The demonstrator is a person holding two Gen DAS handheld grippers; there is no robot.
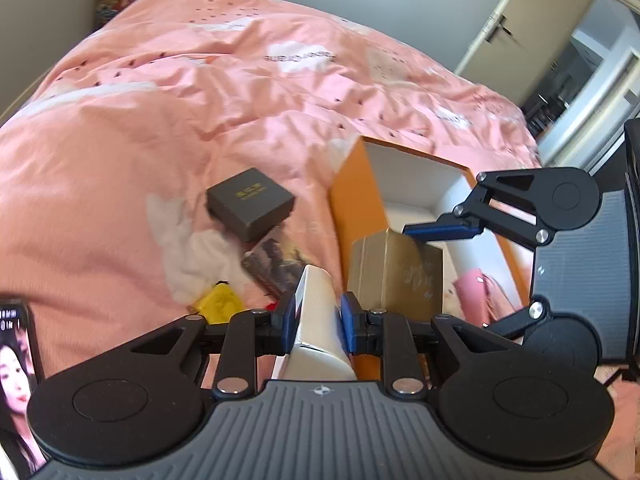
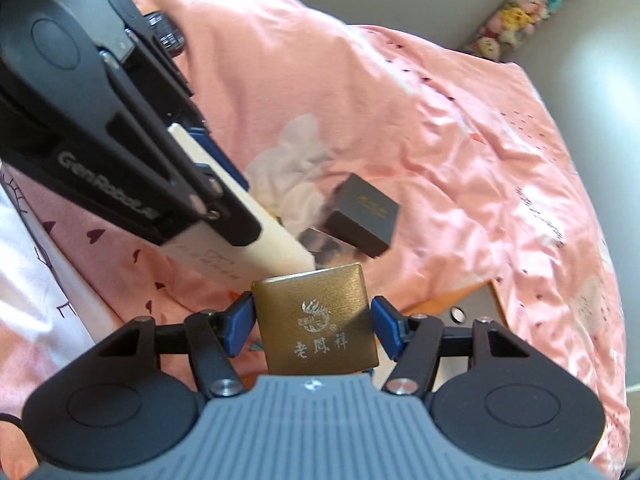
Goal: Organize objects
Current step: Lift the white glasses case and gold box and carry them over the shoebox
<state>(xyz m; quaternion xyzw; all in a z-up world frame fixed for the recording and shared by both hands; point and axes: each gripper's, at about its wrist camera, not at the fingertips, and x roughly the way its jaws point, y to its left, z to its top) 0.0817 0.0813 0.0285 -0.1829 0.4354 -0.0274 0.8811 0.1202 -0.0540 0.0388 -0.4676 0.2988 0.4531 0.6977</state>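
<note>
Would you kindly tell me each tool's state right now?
Left tool: closed on the white box.
Right tool: closed on the gold box.

Left tool [image 1: 318, 322] clamps cream box [image 1: 316, 320]; gold box [image 1: 394, 274] beside.

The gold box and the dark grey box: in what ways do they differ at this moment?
The gold box has a brushed metallic face with white characters; the dark grey box is matte with small gold lettering. The gold box is held in the right gripper, while the dark grey box lies on the pink bedcover, gripped by nothing. Both are small, squarish and closed.
</note>
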